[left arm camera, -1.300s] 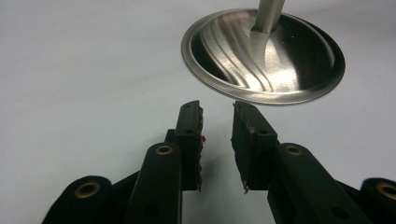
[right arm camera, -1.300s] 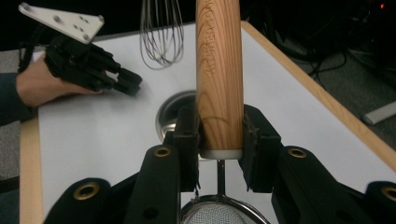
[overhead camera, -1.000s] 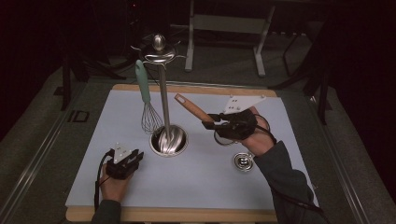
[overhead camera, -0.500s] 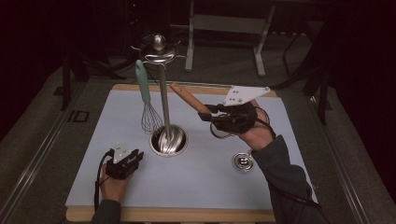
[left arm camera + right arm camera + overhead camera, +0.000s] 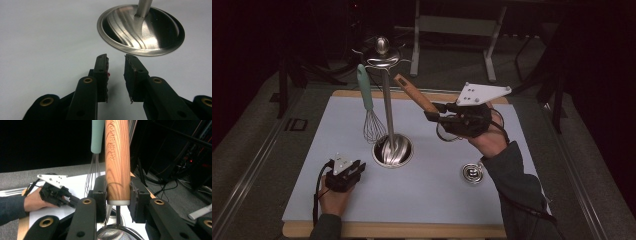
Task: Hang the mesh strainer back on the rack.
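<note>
Table and what sits on it, as I see it from my station.

I have a wooden table topped with a pale grey mat. Directly on the mat, just ahead of my left claw, which rests low on the mat with its jaws parted and empty, stands the steel utensil stand's round base. Below my raised right claw, near the forearm, lies a small round metal piece. Left of the mat, a small dark square outline marks the surrounding grey floor covering.
</note>
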`<state>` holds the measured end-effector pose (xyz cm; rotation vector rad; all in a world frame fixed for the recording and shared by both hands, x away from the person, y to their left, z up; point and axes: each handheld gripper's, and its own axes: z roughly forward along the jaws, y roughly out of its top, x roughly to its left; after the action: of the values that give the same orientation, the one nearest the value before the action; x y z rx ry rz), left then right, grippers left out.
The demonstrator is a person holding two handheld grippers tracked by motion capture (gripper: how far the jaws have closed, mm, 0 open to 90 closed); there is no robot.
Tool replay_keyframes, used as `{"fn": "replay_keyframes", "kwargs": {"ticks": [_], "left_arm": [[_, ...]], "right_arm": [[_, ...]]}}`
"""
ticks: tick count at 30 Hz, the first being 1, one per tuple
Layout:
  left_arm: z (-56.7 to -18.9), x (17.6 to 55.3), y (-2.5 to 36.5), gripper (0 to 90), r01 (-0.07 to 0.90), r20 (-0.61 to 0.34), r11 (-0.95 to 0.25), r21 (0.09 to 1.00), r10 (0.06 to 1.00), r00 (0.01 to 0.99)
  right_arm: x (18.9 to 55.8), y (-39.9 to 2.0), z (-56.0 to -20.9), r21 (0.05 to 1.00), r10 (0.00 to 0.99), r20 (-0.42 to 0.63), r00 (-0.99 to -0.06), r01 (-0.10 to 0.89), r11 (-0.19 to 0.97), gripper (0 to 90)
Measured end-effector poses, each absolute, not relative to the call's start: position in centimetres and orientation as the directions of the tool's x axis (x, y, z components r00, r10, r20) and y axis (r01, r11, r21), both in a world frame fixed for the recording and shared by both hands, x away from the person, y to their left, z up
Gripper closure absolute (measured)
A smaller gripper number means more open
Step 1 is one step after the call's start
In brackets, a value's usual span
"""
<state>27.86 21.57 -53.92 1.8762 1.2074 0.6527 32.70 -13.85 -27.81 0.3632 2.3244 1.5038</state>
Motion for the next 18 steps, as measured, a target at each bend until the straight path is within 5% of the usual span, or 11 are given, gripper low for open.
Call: {"fn": "replay_keyframes", "kwargs": {"ticks": [18], "left_arm": [[-53.9,27.9,21.6,72.7,0.502,0.0,-0.228,0.834,0.91,0.414]], "right_arm": [[32.6,-11.0,-27.9,0.918,0.454,-0.214,-0.865,-0.018,0.397,70.7]]}}
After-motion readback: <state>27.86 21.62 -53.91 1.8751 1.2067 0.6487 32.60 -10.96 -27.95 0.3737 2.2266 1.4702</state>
